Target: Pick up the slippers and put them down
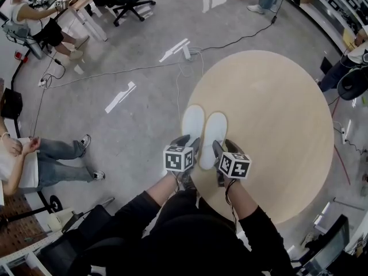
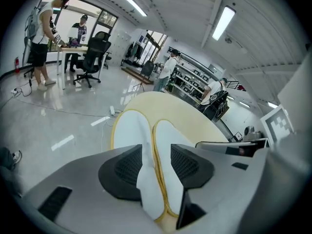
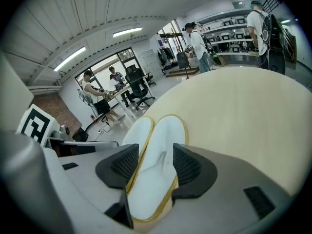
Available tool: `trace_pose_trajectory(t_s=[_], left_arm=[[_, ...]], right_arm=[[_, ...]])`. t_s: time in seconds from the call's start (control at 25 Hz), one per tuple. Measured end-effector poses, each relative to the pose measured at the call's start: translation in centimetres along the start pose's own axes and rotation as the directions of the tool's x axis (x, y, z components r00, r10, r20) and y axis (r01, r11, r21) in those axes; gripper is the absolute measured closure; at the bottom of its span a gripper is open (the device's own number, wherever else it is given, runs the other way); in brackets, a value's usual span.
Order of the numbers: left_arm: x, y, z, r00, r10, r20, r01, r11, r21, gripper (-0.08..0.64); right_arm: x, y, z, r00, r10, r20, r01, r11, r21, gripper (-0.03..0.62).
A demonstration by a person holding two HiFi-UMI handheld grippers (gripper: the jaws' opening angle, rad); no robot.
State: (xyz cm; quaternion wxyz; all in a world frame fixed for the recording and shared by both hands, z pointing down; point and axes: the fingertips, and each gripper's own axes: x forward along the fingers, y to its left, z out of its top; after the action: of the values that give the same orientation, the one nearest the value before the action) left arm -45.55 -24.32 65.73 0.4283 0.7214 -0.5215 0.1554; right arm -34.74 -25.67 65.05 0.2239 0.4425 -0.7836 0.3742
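Note:
Two white slippers with yellow rims lie side by side, soles up, on the round beige table (image 1: 270,96). They are the left slipper (image 1: 192,122) and the right slipper (image 1: 214,132). My left gripper (image 1: 188,144) hangs just over the heel end of the left slipper (image 2: 127,130). Its jaws stand open, and the seam between the two slippers shows in the gap, with neither pad pressing. My right gripper (image 1: 221,149) hovers open over the heel of the right slipper (image 3: 163,150). The left slipper (image 3: 139,130) lies beside it.
The slippers sit near the table's left edge, with grey floor beyond. Cables (image 1: 115,71) and white tape strips (image 1: 119,96) lie on the floor. A seated person (image 1: 34,160) is at the left. A desk with office chairs (image 1: 129,2) stands at the back.

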Motion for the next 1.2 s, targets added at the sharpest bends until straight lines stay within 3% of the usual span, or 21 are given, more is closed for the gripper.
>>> trace_pose_trajectory(t_s=[0.28,0.32,0.4,0.48,0.76,0.84,0.92,1.04,1.12,1.2], left_arm=[[-4.3,-4.1,-1.2,0.989,-0.150,0.010,0.151,0.988,-0.035,0.371],[-5.3,-5.0,-1.4,0.985,-0.172,0.012,0.172,0.984,-0.037,0.371],[-6.8,-6.8,-2.0,0.976,-0.218,0.007,0.218,0.976,-0.031,0.371],[-8.0,-8.9,-2.5,0.964,-0.265,0.002,0.265,0.964,-0.002,0.371],[-11.4,-15.5,-2.7,0.919,-0.394,0.021,0.389,0.913,0.121,0.382],[-12.7,-16.9,-2.8,0.905,-0.426,0.027,0.414,0.892,0.180,0.409],[-13.9,-18.5,-3.2,0.883,-0.470,0.015,0.451,0.857,0.249,0.524],[-15.1,-21.0,-4.2,0.857,-0.515,-0.006,0.495,0.820,0.288,0.537],[-15.7,-22.8,-4.8,0.854,-0.520,-0.005,0.497,0.815,0.299,0.537],[-15.9,-24.7,-5.2,0.870,-0.493,0.005,0.464,0.821,0.333,0.537]], right_arm=[[-4.2,0.7,-0.6,0.998,-0.006,0.061,0.005,1.000,0.016,0.387],[-5.1,0.7,-0.7,0.998,-0.006,0.069,0.004,0.999,0.036,0.396],[-7.1,0.8,-0.7,0.995,-0.008,0.095,0.000,0.997,0.083,0.475],[-9.1,1.0,-0.3,0.991,-0.010,0.130,-0.005,0.994,0.111,0.526],[-15.8,2.3,-0.4,0.977,0.029,0.211,-0.049,0.995,0.091,0.545],[-17.6,2.6,-0.2,0.969,0.053,0.240,-0.074,0.994,0.079,0.555],[-19.3,3.1,0.3,0.957,0.091,0.276,-0.111,0.992,0.058,0.568],[-22.4,3.7,1.3,0.935,0.152,0.321,-0.166,0.986,0.016,0.577],[-24.8,3.8,1.6,0.921,0.180,0.346,-0.188,0.982,-0.010,0.577],[-27.0,3.3,1.9,0.904,0.199,0.378,-0.202,0.979,-0.031,0.577]])
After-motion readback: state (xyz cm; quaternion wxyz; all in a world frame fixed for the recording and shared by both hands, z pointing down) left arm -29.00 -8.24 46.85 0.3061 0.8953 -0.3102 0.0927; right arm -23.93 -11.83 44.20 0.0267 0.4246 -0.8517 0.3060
